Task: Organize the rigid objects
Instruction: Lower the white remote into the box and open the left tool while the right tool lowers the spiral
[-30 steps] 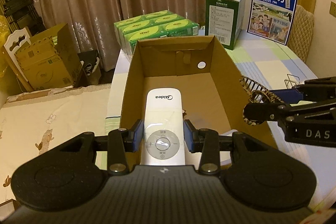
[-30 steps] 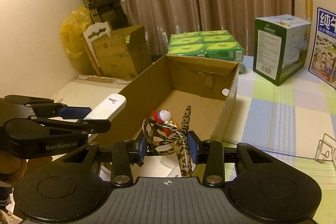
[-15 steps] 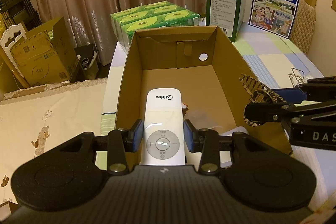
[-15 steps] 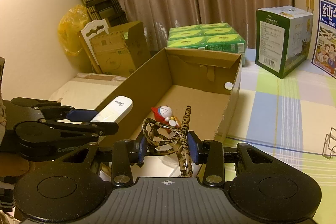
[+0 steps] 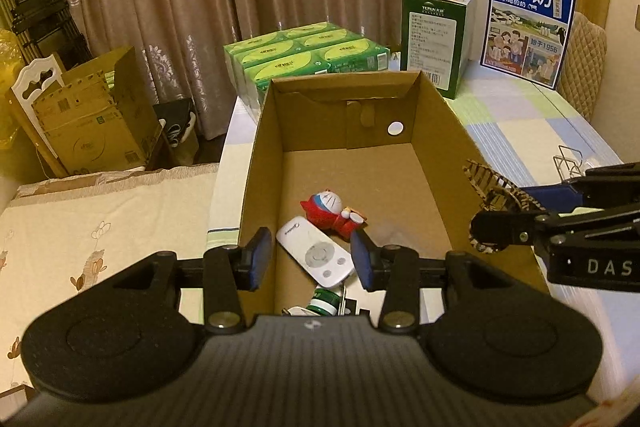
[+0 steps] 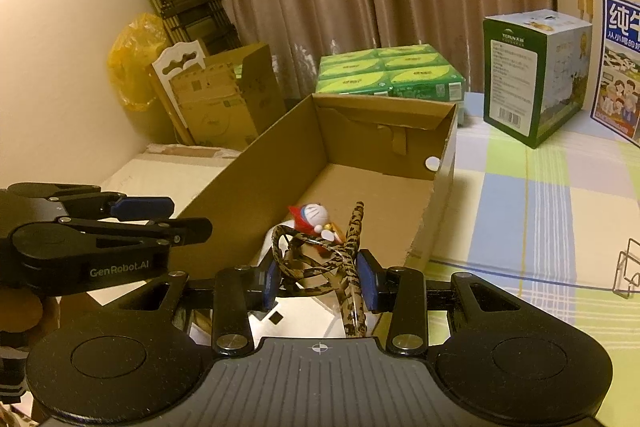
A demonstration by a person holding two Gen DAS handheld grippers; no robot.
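Two items already lie low in the cardboard box (image 5: 264, 155): a white remote (image 5: 316, 257) and a toy figure (image 5: 334, 213). Left gripper (image 5: 312, 259), jaws just opened, hangs empty above; right gripper (image 6: 320, 281) clamps leopard-print glasses (image 6: 320, 259), not yet boxed.

Left gripper (image 5: 312, 257): matte black body, two round raised discs at its rear, ribbed grey centre panel with a small crosshair mark.
Left fingers (image 5: 258, 259): black arms tipped with dark blue pads, a silver screw at each pivot.
Left side marking: white lettering "GenRobot.AI" on the black housing.
Right gripper (image 6: 320, 281): same black shell, ribbed panel, crosshair mark, silver screws.
Right fingers (image 6: 370, 285): dark blue pads.
Right side marking: white letters "DAS", the rest cut off.
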